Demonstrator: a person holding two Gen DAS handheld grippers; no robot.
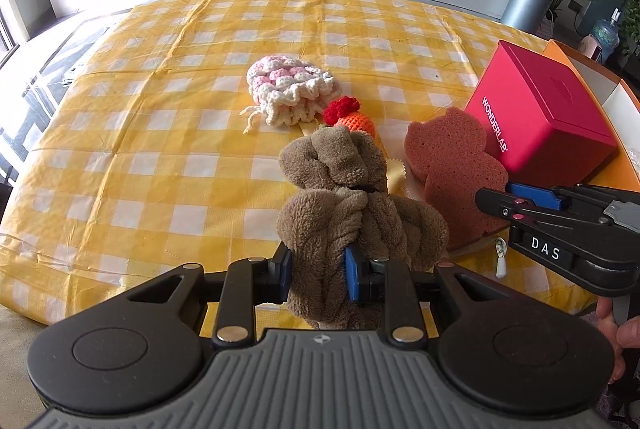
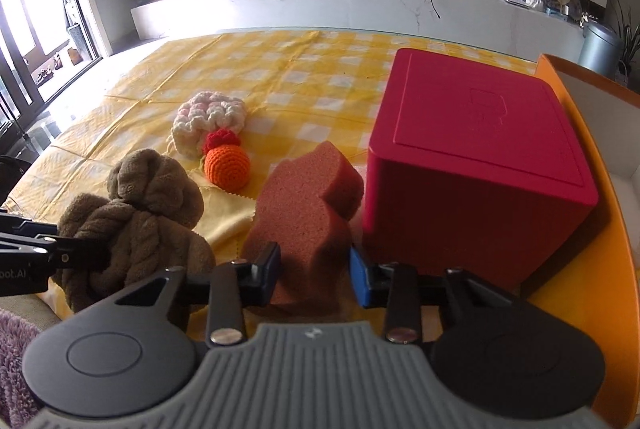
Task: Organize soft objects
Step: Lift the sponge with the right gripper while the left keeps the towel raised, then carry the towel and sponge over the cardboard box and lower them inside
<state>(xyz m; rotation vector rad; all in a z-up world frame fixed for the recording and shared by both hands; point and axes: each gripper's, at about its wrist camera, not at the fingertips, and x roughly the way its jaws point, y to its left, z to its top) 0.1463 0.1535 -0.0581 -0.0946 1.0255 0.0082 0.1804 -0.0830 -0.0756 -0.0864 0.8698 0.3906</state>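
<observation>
My left gripper [image 1: 318,273] is shut on the lower part of a brown plush towel toy [image 1: 340,189], held just above the yellow checked tablecloth [image 1: 160,149]. To its right lies a pink bear-shaped sponge [image 1: 448,165]. In the right wrist view the near end of the sponge [image 2: 304,205] fills the gap of my right gripper [image 2: 314,275], and both pads press on its sides. A red box [image 2: 480,157] stands right behind the sponge. The brown toy [image 2: 152,213] shows at the left.
A pink and white crochet piece [image 1: 292,89] and an orange crochet ball with a red top [image 1: 356,119] lie beyond the toy. A small yellow cloth [image 2: 224,213] lies flat between them. An orange open box [image 2: 592,261] borders the right side.
</observation>
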